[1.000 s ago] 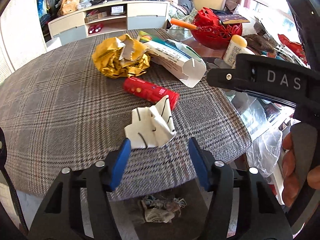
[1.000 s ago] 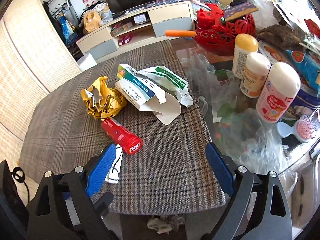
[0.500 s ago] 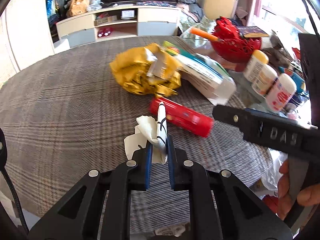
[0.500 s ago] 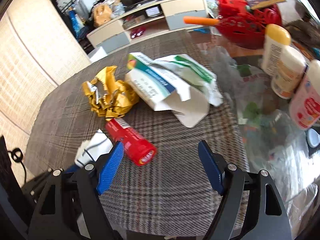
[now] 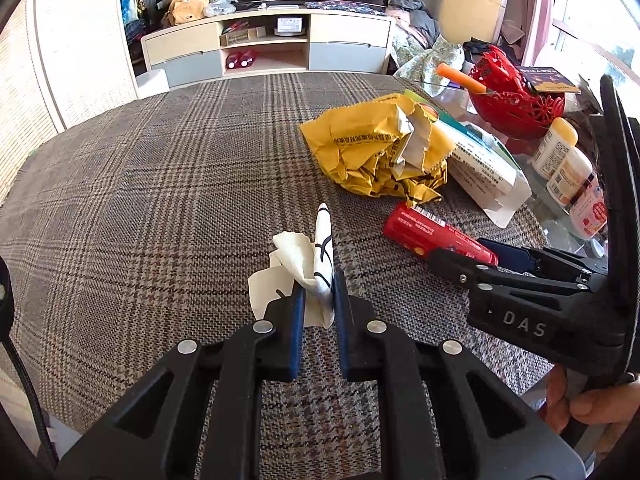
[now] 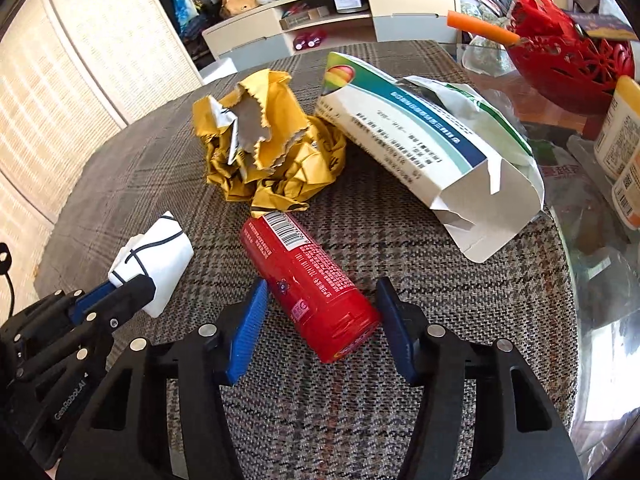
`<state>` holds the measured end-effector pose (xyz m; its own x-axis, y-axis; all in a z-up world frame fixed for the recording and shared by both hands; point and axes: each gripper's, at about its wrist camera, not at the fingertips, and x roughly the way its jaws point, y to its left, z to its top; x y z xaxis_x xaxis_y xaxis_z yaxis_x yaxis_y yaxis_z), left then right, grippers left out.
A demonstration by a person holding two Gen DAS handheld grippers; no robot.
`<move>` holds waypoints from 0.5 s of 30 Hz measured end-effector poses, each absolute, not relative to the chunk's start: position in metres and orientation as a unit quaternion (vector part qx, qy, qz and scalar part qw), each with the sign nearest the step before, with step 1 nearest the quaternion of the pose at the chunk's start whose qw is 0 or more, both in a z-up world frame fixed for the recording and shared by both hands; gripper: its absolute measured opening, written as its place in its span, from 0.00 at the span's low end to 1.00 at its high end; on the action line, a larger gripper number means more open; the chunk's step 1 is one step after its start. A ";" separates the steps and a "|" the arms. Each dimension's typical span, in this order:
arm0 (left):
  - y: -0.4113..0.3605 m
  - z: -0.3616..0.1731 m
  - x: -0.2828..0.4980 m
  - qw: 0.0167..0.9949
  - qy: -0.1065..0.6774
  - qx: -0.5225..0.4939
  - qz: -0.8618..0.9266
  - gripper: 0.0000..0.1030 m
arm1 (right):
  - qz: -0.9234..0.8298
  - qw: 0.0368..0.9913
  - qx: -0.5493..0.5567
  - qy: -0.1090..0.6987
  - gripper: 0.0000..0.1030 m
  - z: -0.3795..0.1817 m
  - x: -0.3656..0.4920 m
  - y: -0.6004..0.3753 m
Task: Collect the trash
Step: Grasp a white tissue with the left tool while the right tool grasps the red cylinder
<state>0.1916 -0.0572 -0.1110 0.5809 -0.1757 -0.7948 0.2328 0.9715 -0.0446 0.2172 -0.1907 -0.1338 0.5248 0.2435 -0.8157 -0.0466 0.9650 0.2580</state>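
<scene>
My left gripper [image 5: 318,300] is shut on a crumpled white paper with black lines [image 5: 308,256], held just above the plaid tablecloth [image 5: 160,200]; it also shows in the right wrist view [image 6: 154,258]. My right gripper [image 6: 320,320] is open, its blue pads [image 6: 248,328] on either side of a red tube [image 6: 308,284] lying on the cloth, apart from it. The red tube also shows in the left wrist view [image 5: 432,234]. A crumpled yellow wrapper [image 6: 268,152] and an opened white carton [image 6: 424,144] lie beyond.
A red basket [image 6: 568,64] with an orange stick, several white bottles [image 5: 568,164] and clear plastic sit on the glass table at the right. A TV cabinet [image 5: 268,48] stands behind the table. The table's near edge runs just below both grippers.
My left gripper has closed on the white paper and raised it. My right gripper has moved forward and down so the red tube now lies between its open fingers.
</scene>
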 end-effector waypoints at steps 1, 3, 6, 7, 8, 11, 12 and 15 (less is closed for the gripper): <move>-0.057 -0.112 0.191 0.888 0.444 0.032 -0.115 0.12 | 0.081 0.869 0.093 0.480 0.54 -0.133 0.216 -0.187; -0.055 -0.114 0.187 0.887 0.446 0.030 -0.117 0.12 | 0.079 0.869 0.073 0.482 0.52 -0.134 0.215 -0.180; -0.053 -0.115 0.181 0.887 0.446 0.030 -0.117 0.12 | 0.073 0.873 0.048 0.479 0.51 -0.135 0.214 -0.172; -0.052 -0.116 0.179 0.887 0.447 0.029 -0.116 0.12 | 0.071 0.874 0.048 0.478 0.50 -0.135 0.214 -0.172; -0.050 -0.115 0.177 0.887 0.447 0.027 -0.115 0.12 | 0.069 0.874 0.054 0.477 0.48 -0.134 0.214 -0.173; -0.048 -0.114 0.170 0.886 0.448 0.029 -0.114 0.12 | 0.074 0.870 0.070 0.482 0.37 -0.132 0.210 -0.178; -0.048 -0.113 0.167 0.886 0.449 0.030 -0.115 0.12 | 0.078 0.868 0.076 0.485 0.36 -0.130 0.207 -0.180; -0.049 -0.112 0.153 0.885 0.450 0.029 -0.120 0.12 | 0.082 0.867 0.076 0.486 0.35 -0.124 0.191 -0.181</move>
